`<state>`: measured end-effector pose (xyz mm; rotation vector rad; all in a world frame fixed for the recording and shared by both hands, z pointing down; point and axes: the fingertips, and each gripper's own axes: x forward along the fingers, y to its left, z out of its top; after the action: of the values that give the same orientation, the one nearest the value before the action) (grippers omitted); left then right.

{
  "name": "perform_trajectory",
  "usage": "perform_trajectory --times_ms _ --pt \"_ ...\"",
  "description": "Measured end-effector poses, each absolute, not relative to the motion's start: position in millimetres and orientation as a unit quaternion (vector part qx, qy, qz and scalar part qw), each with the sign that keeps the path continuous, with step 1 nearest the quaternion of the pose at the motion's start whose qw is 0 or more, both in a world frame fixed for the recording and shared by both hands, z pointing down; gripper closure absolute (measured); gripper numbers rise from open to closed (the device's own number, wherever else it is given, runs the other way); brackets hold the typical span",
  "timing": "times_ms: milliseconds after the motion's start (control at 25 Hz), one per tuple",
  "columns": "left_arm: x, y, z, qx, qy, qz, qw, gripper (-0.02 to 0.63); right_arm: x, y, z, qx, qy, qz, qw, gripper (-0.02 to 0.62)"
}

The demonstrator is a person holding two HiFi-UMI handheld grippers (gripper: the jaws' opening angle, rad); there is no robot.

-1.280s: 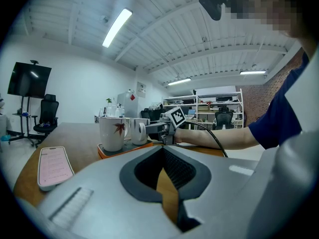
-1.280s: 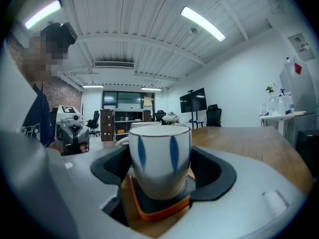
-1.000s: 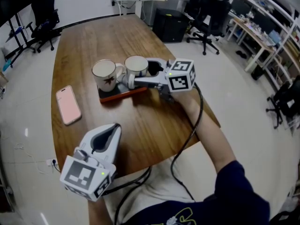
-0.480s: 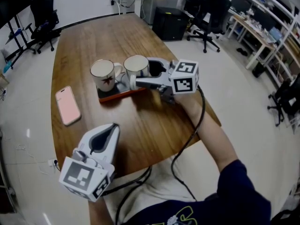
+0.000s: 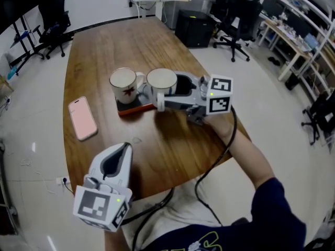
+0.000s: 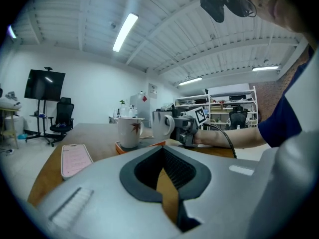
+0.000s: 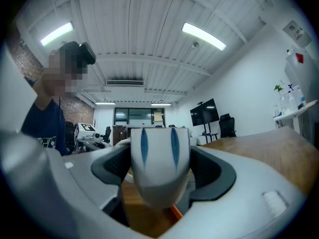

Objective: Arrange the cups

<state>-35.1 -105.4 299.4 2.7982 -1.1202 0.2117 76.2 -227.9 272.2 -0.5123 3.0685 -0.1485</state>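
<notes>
The right gripper [image 5: 164, 91] was clamped on a blue-striped white cup [image 7: 159, 153], held just over the orange tray [image 5: 137, 109] ahead, probably to pair it with the second cup [image 5: 124, 82], while the left gripper [image 5: 125, 147] waited closed and empty.

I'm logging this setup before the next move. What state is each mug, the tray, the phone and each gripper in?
leaf mug: upright on the tray.
blue-striped mug: upright, gripped, apparently just clear of the tray.
tray: flat on the table.
phone: lying flat, untouched.
right gripper: shut on the blue-striped mug.
left gripper: shut, empty.
</notes>
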Motion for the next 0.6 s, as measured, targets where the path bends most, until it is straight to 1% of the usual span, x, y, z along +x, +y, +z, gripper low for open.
perform_trajectory --times_ms 80,200,400,600 --pt "-48 -105 298 0.918 -0.387 0.069 0.06 0.603 66 -218 270 -0.149 0.988 -0.028 0.013 0.233" --pt "-61 -105 297 0.913 -0.399 0.066 0.059 0.603 46 -198 275 -0.115 0.993 -0.009 -0.015 0.233" --pt "-68 -108 298 0.91 -0.404 0.068 0.06 0.603 27 -160 283 -0.072 0.997 -0.016 -0.034 0.233" --pt "-70 -107 301 0.91 -0.405 0.068 0.061 0.603 2 -139 302 -0.04 0.995 -0.037 -0.087 0.233"
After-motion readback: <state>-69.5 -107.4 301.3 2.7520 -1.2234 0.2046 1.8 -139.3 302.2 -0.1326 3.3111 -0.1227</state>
